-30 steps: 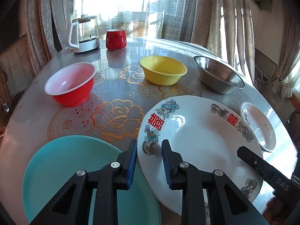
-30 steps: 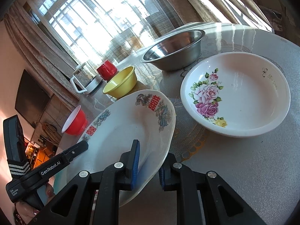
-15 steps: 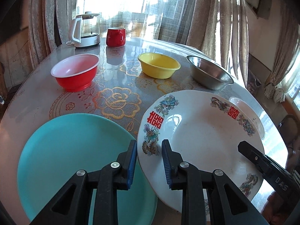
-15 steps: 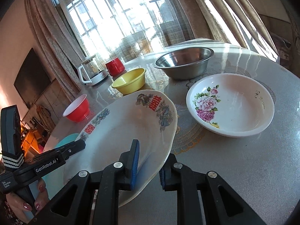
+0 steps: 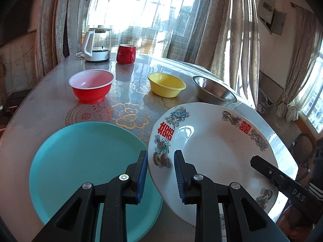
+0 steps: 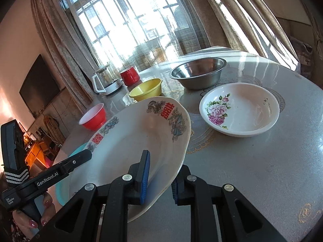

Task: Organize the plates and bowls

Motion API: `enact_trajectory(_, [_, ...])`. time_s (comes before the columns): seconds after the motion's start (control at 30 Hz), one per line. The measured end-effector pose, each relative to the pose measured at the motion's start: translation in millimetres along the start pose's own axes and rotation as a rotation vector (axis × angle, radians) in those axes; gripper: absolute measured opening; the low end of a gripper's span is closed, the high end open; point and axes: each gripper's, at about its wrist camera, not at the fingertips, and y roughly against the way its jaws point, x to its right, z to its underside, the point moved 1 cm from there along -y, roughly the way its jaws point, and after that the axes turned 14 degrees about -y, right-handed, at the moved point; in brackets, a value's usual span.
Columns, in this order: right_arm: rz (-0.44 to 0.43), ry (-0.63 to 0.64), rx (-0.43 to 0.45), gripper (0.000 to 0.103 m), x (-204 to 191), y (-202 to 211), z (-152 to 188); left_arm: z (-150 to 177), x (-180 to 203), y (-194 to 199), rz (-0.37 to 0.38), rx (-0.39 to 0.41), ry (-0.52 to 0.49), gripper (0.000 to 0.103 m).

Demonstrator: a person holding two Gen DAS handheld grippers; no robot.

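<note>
A large white plate with red characters and dragon prints is held off the table between both grippers. My left gripper is shut on its left rim, and my right gripper is shut on the opposite rim. The white plate tilts, with its left edge over a teal plate lying flat on the table. Farther back stand a red bowl, a yellow bowl and a steel bowl. A rose-patterned white dish sits to the right of the held plate.
A glass kettle and a red mug stand at the table's far edge by the curtained window. The round table has a floral cover. A person's hand holds the left gripper's handle.
Both grippers and the white plate have risen and drawn back from the bowls. More of the teal plate shows. In the left wrist view the rose dish has gone behind the plate.
</note>
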Motion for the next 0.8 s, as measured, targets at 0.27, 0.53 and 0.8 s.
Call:
enact_trajectory(0.27, [-0.062, 0.046, -0.045, 0.019, -36, -10, 9, 14, -36, 27, -0.051, 0.017, 0.059, 0.027])
enact_trajectory(0.53, [-0.104, 0.092, -0.132, 0.019, -72, -36, 28, 36, -74, 39, -0.123, 0.002, 0.123, 0.027])
enact_trajectory(0.8, [-0.117, 0.134, -0.212, 0.019, -101, -67, 45, 56, -110, 44, -0.175, -0.019, 0.196, 0.027])
